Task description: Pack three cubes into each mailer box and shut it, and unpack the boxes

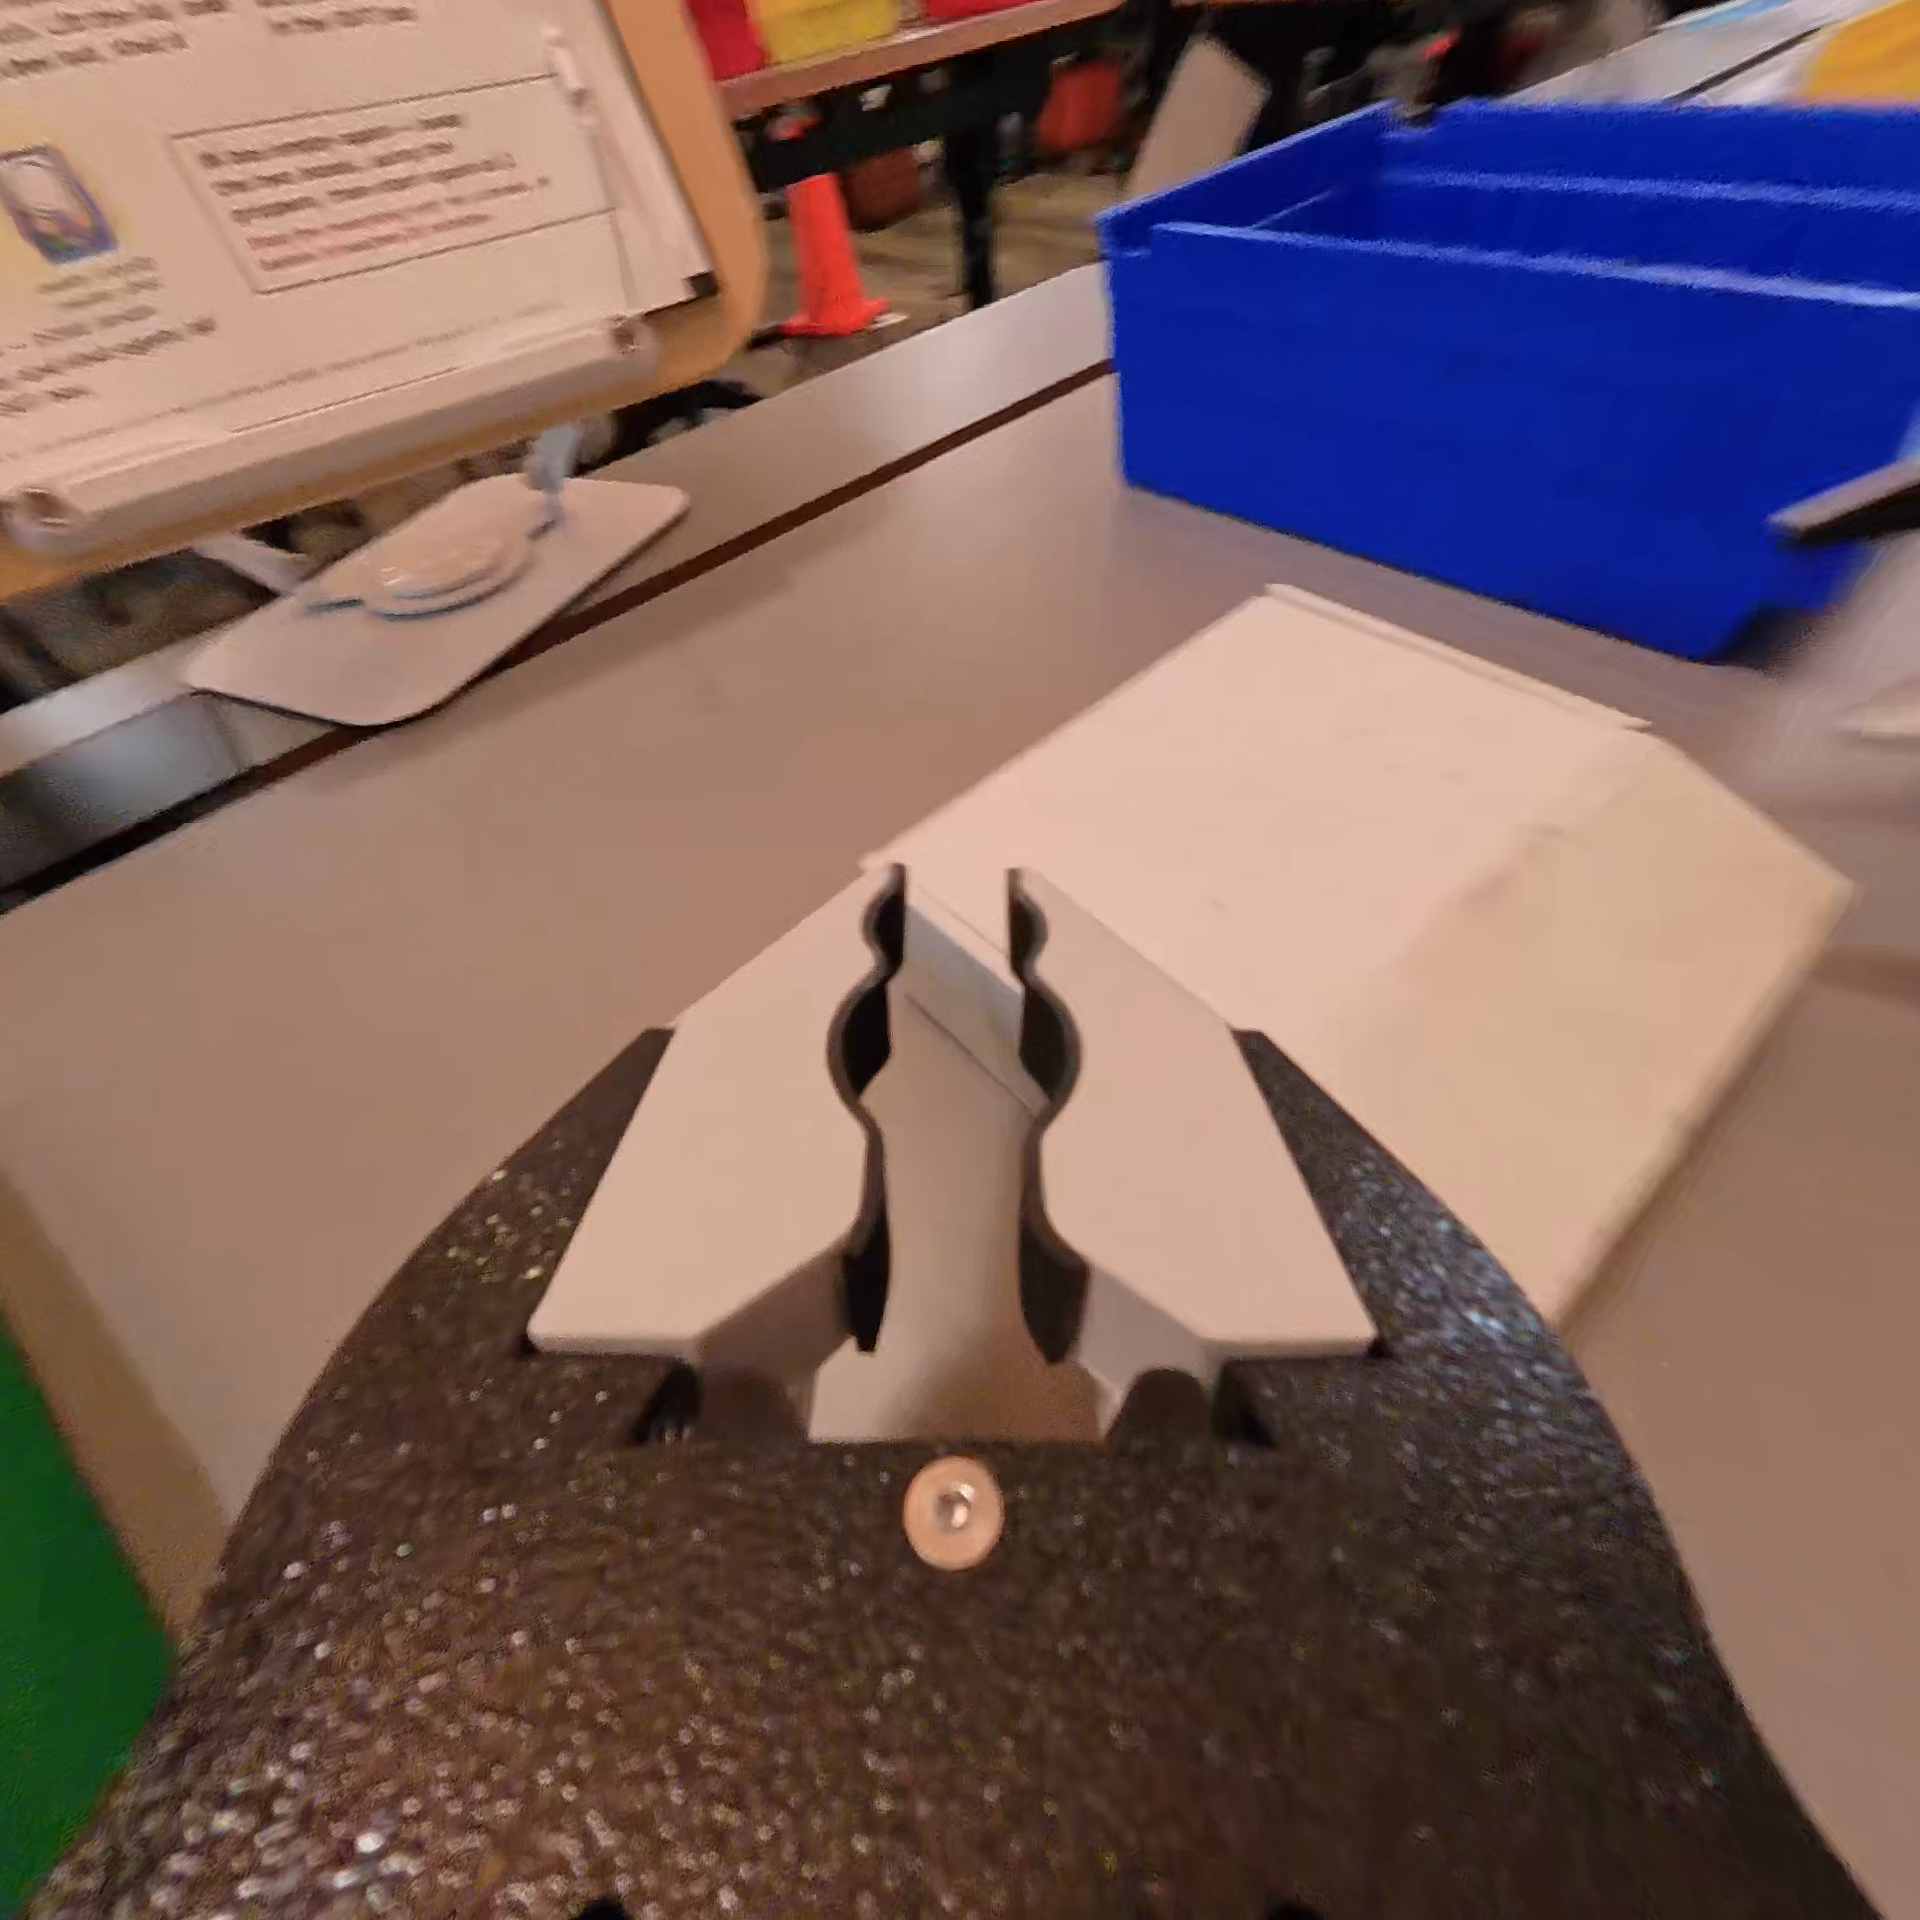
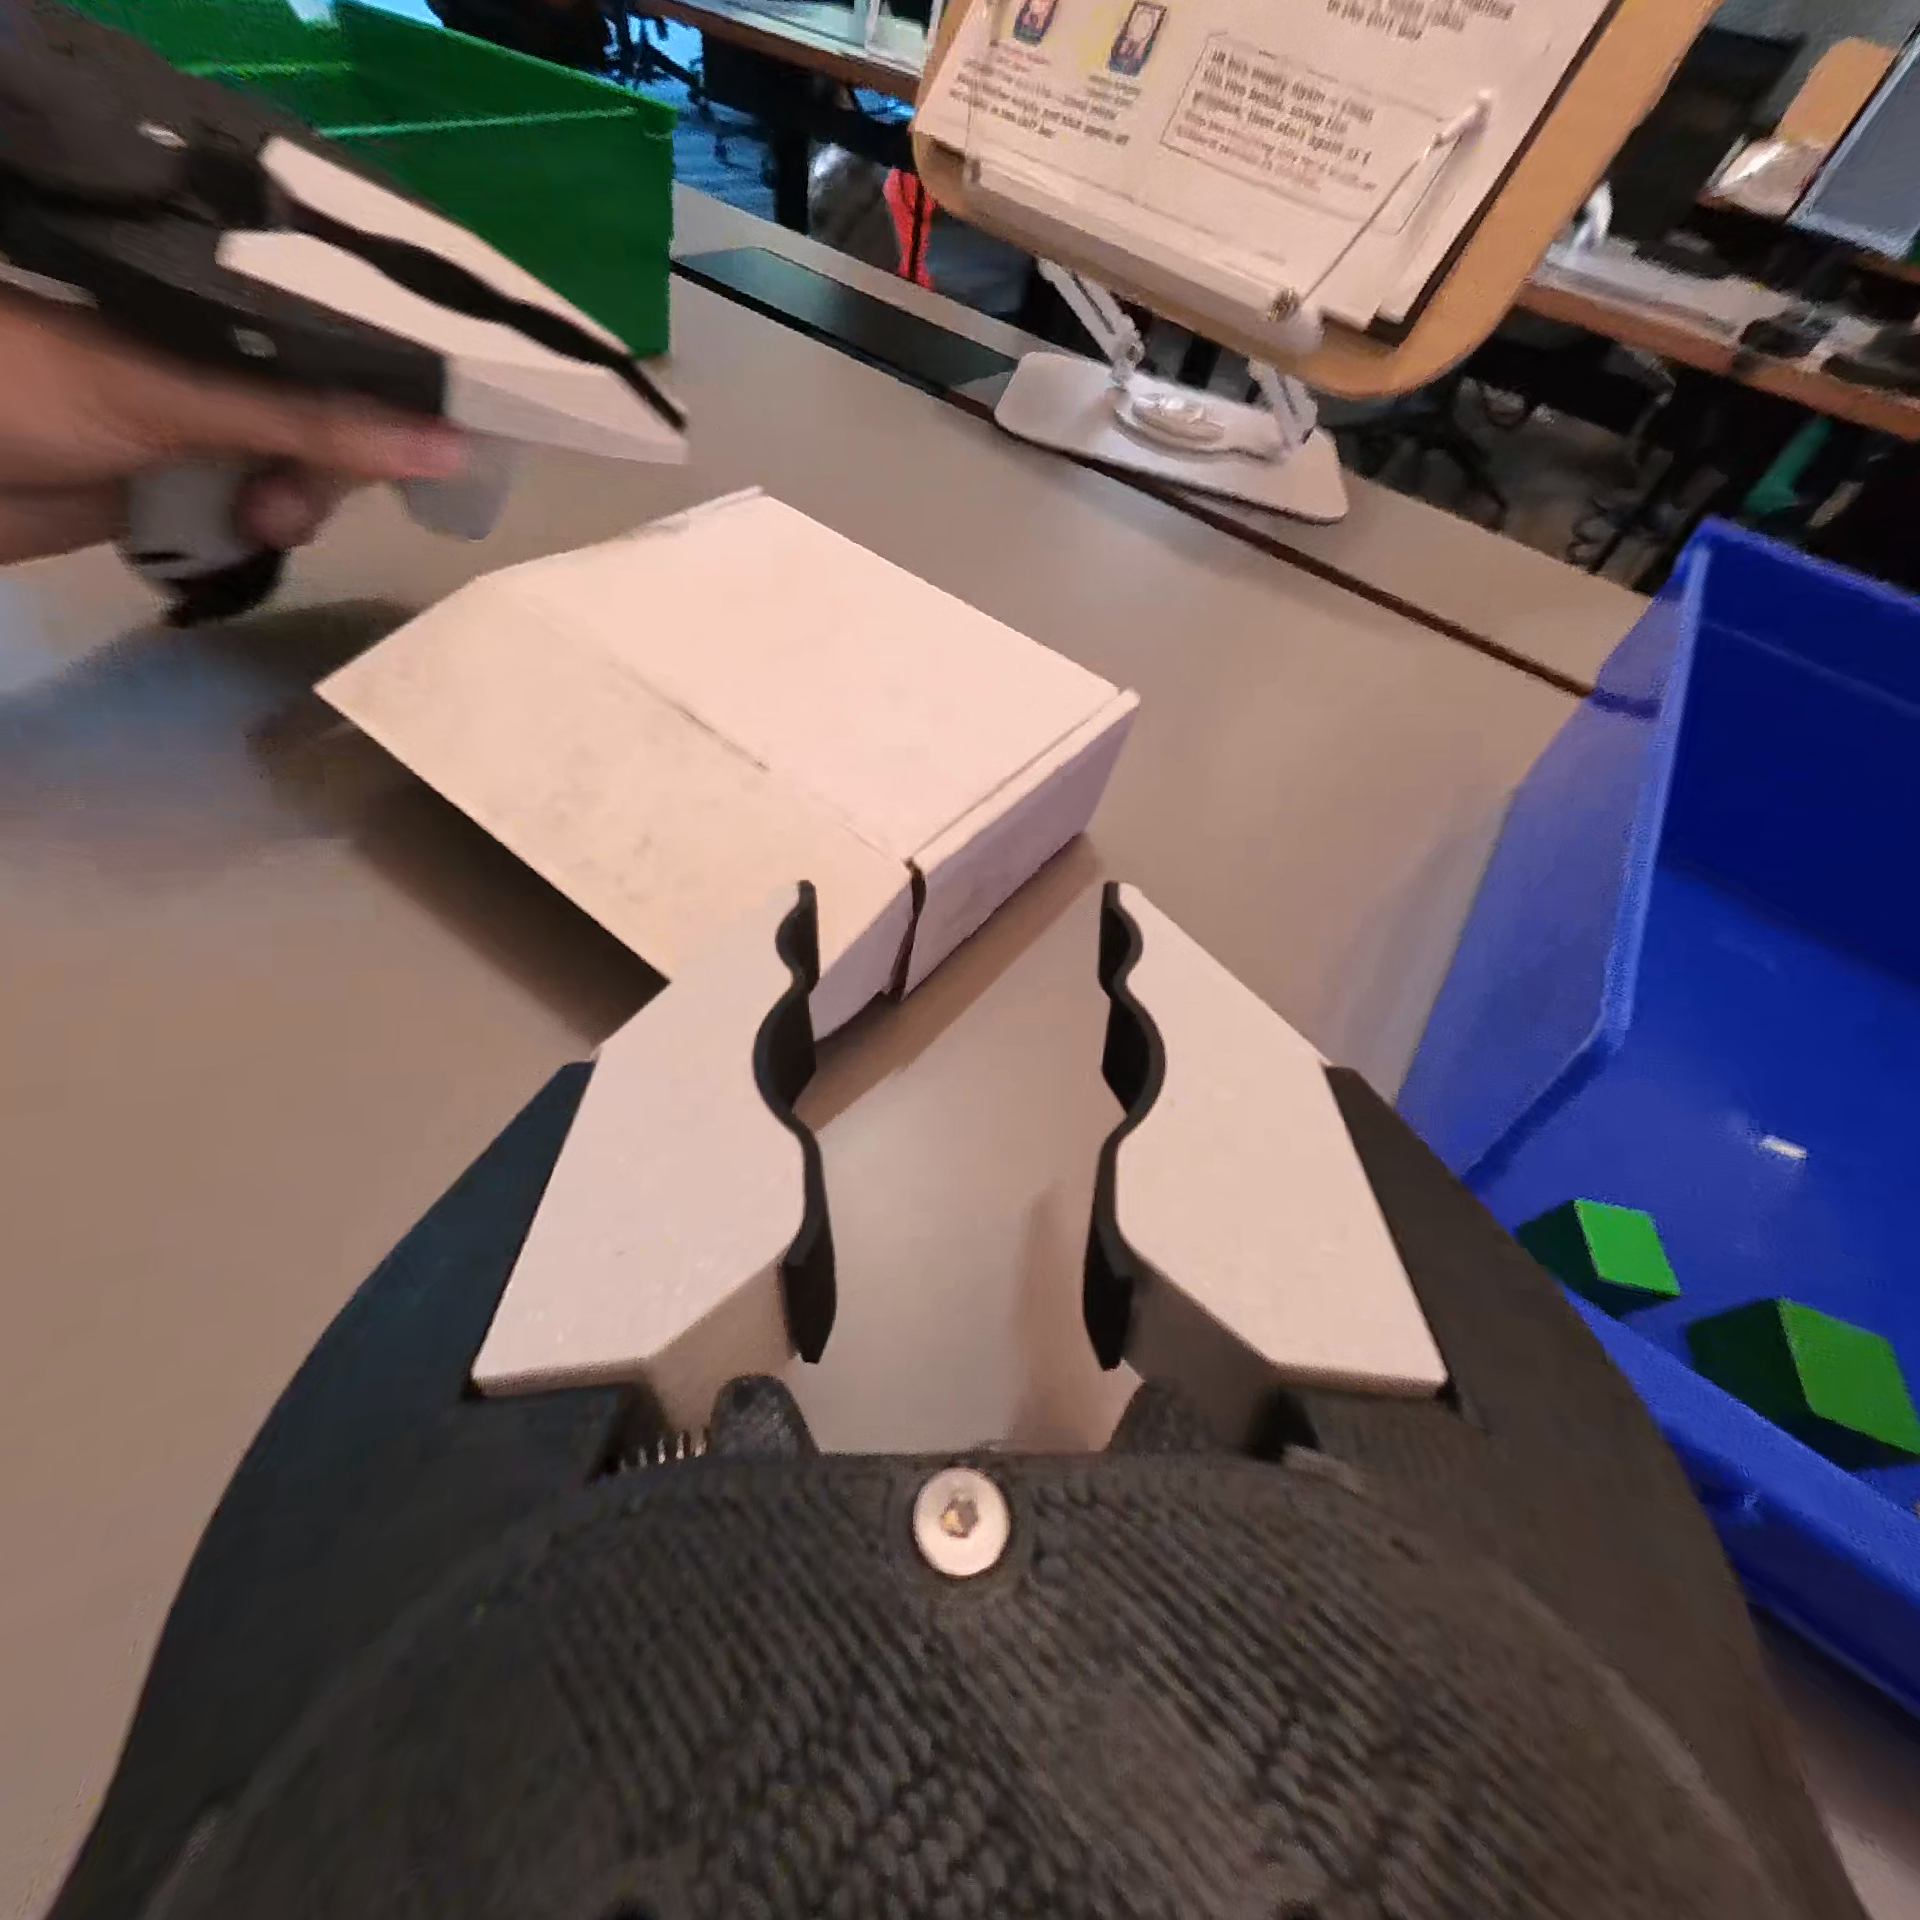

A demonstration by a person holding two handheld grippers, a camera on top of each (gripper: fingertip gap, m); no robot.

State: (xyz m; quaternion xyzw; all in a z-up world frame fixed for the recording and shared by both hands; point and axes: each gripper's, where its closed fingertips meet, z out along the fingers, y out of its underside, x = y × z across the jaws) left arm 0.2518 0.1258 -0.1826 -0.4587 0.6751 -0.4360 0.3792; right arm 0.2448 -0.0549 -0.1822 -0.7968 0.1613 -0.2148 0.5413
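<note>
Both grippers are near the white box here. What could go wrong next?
The box front flap looks untucked and sticks out; a push could slide the box instead of shutting it. The right gripper is open beside a box corner and could snag it. The blue bin stands close, so a sideways swing might hit it.

A white cardboard mailer box (image 2: pixel 790 717) lies flat on the grey table (image 2: pixel 312 1039), its lid down but the front flap sticking out untucked. Two green cubes (image 2: pixel 1808 1371) lie in the blue bin (image 2: pixel 1714 935) beside it.
</note>
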